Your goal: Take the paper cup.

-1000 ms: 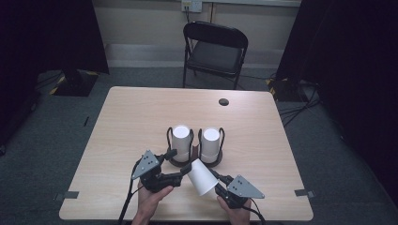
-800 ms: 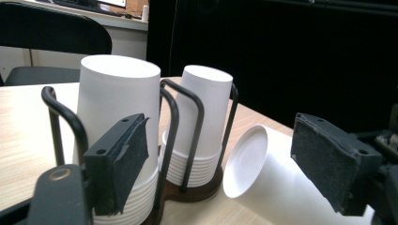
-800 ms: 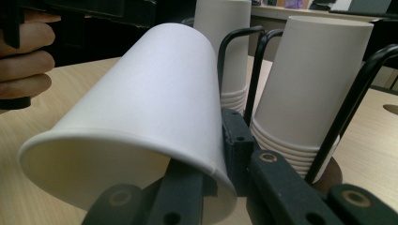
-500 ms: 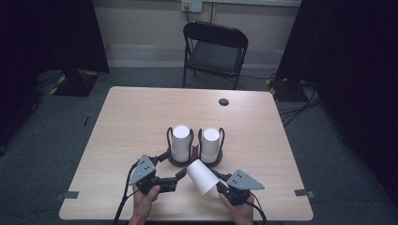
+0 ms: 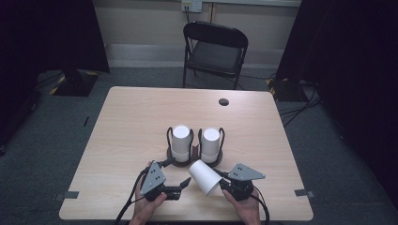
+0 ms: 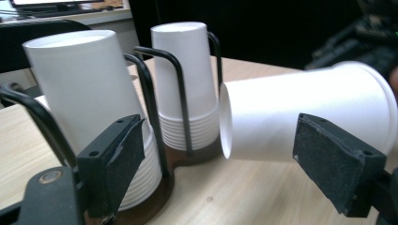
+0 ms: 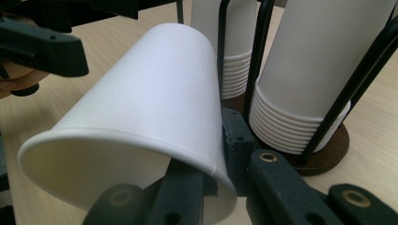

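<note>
Cup (image 5: pixel 205 176) in right gripper (image 5: pixel 224 183)

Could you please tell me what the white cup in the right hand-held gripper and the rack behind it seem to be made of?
White cup: likely paper, matte, with a rolled rim. Rack: thin black rods, probably coated metal wire, on a dark brown, wood-like base.

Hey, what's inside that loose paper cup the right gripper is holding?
One jaw of the right gripper reaches inside the loose paper cup, pinching its rim against the outer jaw. The wall hides anything deeper inside.

Black tool (image 5: pixel 180 185), grey triangular plate.
</note>
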The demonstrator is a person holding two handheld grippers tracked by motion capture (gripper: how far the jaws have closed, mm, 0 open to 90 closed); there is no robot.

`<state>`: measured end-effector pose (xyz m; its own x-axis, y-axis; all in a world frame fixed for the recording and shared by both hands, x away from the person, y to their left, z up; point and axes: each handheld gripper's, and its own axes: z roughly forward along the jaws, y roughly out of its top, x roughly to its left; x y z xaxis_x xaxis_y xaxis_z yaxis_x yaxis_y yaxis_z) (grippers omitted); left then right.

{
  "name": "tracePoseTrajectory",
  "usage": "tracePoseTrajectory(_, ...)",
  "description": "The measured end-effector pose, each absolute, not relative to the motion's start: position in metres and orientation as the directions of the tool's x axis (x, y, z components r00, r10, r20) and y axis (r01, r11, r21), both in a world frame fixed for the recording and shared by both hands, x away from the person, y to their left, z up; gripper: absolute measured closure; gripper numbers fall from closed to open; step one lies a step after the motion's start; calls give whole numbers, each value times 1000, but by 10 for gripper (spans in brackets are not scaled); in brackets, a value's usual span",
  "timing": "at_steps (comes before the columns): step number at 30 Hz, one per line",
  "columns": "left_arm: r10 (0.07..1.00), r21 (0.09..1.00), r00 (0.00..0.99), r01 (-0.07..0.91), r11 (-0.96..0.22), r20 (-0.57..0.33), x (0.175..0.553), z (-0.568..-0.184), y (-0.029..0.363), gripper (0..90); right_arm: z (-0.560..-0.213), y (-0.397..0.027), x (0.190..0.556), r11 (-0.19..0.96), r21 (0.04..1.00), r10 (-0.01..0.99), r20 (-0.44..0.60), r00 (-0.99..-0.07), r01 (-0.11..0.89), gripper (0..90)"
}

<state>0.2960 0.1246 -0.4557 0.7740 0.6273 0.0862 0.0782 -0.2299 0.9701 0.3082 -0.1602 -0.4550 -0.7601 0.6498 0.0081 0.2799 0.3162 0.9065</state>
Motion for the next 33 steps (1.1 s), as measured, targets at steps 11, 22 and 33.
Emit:
tracePoseTrajectory(11,593,942,788,54,-332,164,290,-467,112,156,-441,-159,315,408,860,608,-5,-794,307,865)
tracePoseTrajectory(22,546,915,803,2,-403,238,286,-472,104,156,-437,-155,323,453,817,575,39,-817,358,866)
tracePoseTrajectory(33,497,877,809,-47,-479,315,283,-477,95,155,-435,-147,331,511,753,556,79,-827,415,867)
